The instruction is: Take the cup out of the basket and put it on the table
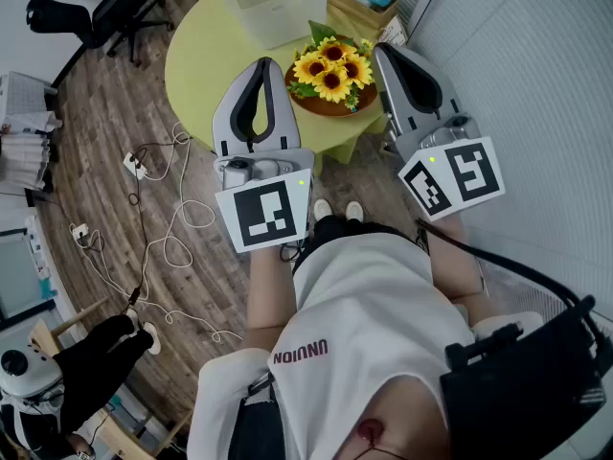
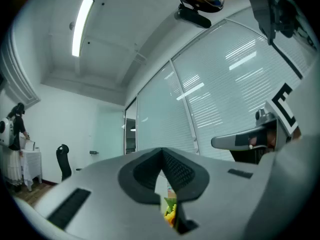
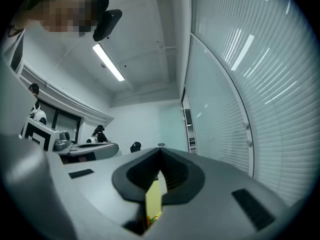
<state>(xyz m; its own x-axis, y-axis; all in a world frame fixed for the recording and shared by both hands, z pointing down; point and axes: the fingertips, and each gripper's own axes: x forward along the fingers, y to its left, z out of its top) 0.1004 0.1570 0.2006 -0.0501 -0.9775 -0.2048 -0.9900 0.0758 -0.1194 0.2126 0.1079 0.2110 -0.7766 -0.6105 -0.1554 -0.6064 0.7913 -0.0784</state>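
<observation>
Left gripper view: left gripper point(image 2: 161, 151) closed, empty.

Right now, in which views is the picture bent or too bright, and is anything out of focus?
Head view: even light, sharp on the sunflowers and the table, lines bent mildly near the edges. Left gripper view: strong fisheye with dark corners; the ceiling lamp is blown white. Right gripper view: the same fisheye; a bright lamp strip, and a mosaic patch at top left.
</observation>
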